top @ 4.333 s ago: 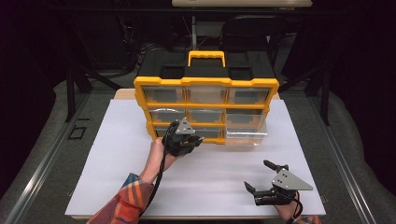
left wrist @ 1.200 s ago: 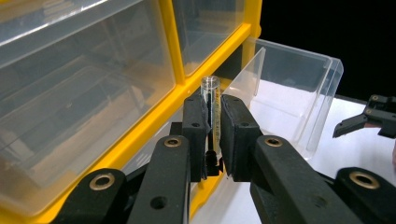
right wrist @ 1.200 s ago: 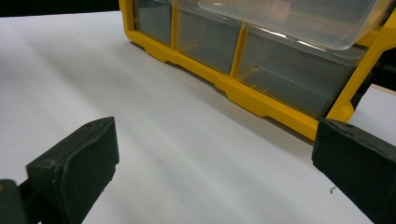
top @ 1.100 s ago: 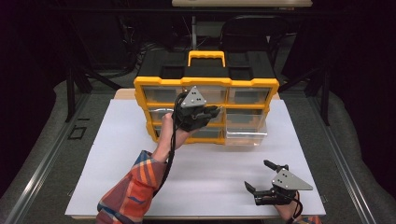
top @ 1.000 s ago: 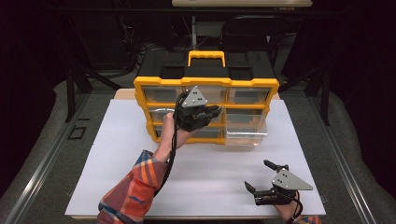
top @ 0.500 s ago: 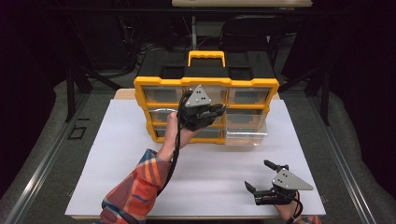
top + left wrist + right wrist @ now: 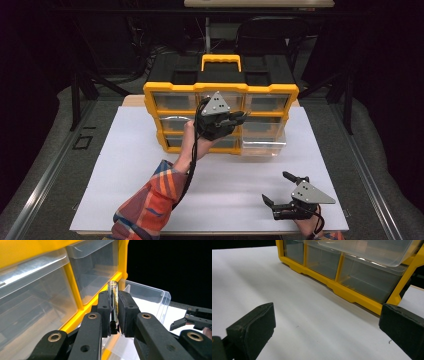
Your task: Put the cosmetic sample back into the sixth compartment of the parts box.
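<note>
My left gripper (image 7: 239,118) is held up in front of the middle row of a yellow and black drawer organizer (image 7: 171,88). In the left gripper view it (image 7: 114,298) is shut on a small clear tube (image 7: 113,291) that stands upright between the pads, close to the yellow frame (image 7: 75,290). One clear drawer (image 7: 263,145) at the lower right is pulled out; its open rim (image 7: 150,296) lies just beyond the tube. My right gripper (image 7: 275,187) rests open on the white sheet near the front right edge, jaws wide apart (image 7: 327,327) with nothing between them.
The organizer (image 7: 352,293) stands at the back of the white sheet (image 7: 125,175), its black handle side behind it. The pulled-out drawer (image 7: 367,250) overhangs the sheet. The right gripper (image 7: 192,320) shows far off in the left gripper view. Dark floor surrounds the table.
The left gripper has risen from the bottom row to the middle row and drifted slightly right. The right gripper has stayed in place.
</note>
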The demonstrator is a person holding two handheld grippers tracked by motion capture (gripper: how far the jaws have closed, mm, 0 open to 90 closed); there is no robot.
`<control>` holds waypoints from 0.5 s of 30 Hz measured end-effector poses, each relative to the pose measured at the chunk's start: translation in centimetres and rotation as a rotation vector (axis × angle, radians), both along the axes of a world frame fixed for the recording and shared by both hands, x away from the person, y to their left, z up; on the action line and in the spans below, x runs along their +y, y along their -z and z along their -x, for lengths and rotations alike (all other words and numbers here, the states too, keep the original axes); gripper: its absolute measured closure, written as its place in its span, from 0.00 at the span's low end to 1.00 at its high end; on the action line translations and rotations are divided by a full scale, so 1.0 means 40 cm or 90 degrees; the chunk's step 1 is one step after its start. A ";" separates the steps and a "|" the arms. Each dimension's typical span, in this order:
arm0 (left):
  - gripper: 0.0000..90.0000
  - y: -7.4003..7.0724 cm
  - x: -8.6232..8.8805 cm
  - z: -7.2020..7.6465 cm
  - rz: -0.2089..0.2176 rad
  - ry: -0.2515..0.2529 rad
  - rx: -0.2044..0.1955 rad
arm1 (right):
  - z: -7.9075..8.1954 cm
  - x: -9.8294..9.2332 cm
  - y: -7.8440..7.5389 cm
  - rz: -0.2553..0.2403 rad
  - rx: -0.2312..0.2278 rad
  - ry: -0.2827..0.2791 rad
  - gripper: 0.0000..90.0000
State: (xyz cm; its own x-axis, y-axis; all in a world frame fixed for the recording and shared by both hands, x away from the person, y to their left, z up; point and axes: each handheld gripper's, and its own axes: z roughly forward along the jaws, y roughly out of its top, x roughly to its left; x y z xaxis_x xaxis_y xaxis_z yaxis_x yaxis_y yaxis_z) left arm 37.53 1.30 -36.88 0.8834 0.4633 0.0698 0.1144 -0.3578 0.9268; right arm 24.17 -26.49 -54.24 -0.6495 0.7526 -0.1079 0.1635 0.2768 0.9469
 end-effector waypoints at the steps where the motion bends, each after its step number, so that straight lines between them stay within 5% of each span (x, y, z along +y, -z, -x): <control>1: 0.90 0.001 -0.002 0.000 0.001 0.001 0.000 | 0.000 0.000 0.000 0.000 0.001 0.000 0.00; 15: 0.90 0.014 -0.018 -0.007 0.007 0.015 0.011 | 0.000 0.000 0.000 -0.002 0.001 0.000 0.00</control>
State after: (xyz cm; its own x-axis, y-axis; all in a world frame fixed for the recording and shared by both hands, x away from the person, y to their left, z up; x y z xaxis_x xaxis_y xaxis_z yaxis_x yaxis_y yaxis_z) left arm 37.80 0.58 -37.46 0.8954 0.4425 0.0492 0.1225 -0.3511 0.9283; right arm 24.18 -26.51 -54.24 -0.6494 0.7532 -0.1050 0.1652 0.2745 0.9473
